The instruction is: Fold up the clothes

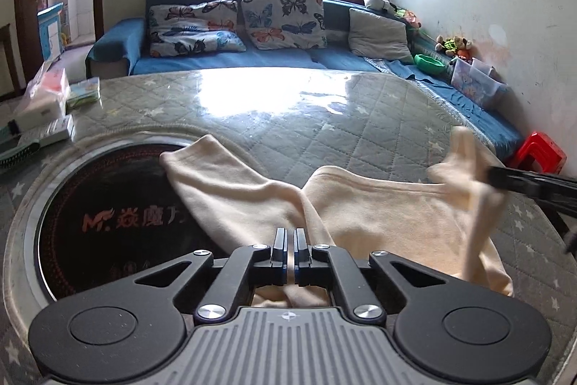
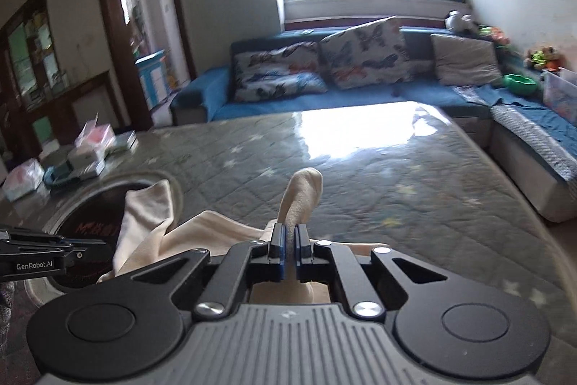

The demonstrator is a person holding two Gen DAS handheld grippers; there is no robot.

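A cream garment (image 1: 378,208) lies partly spread on the quilted table (image 1: 324,118), one leg or sleeve (image 1: 216,183) reaching over the round black cooktop (image 1: 93,215). My left gripper (image 1: 291,237) is shut on a fold of the cream garment at its near edge. In the right wrist view my right gripper (image 2: 290,235) is shut on another part of the garment (image 2: 301,197), which sticks up past the fingertips. The right gripper (image 1: 497,177) shows at the right of the left wrist view, lifting blurred fabric. The left gripper (image 2: 90,246) enters the right wrist view from the left.
Tissue packs and boxes (image 1: 47,100) sit at the table's left edge. A blue sofa (image 1: 252,56) with butterfly cushions (image 1: 285,17) runs behind the table and along the right wall. A red stool (image 1: 541,150) stands at the right. A doorway (image 2: 144,24) opens at the left.
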